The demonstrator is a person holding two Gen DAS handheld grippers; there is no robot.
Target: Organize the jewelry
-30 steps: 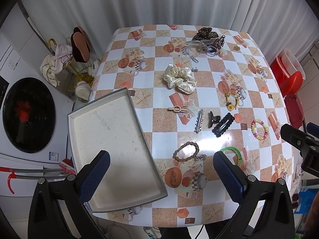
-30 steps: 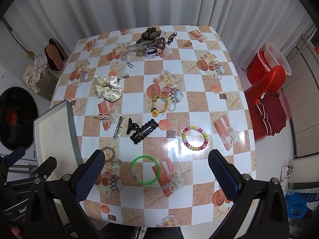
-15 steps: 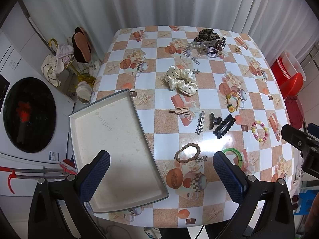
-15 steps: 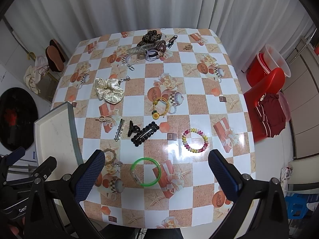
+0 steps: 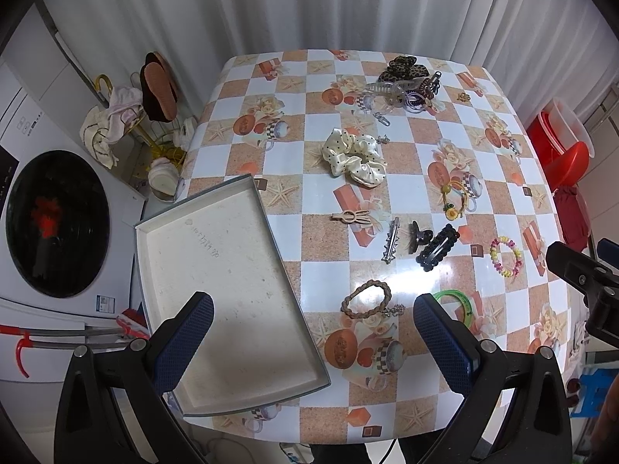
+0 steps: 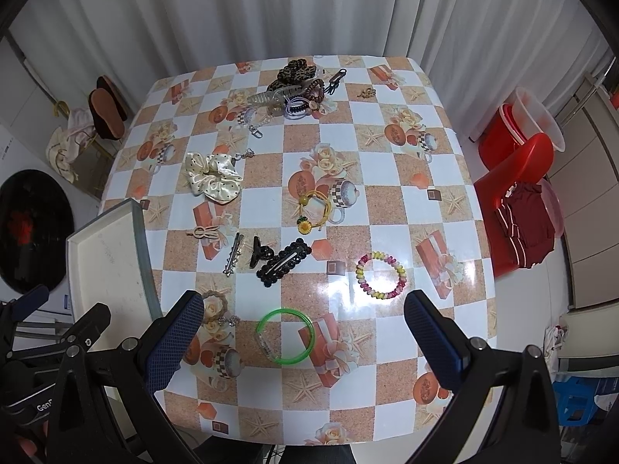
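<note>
Only the left wrist view shows the whole grey tray, lying bare at the desk's left edge, and a washing machine beside it; only the right wrist view shows the full green bangle and the red stool. The left gripper hangs above the tray's near corner, jaws spread wide, holding nothing. The right gripper is equally wide open and empty above the bangle. On the desk lie a cream scrunchie, black beaded clip, pastel bead bracelet, braided hair tie and a far pile of clips.
</note>
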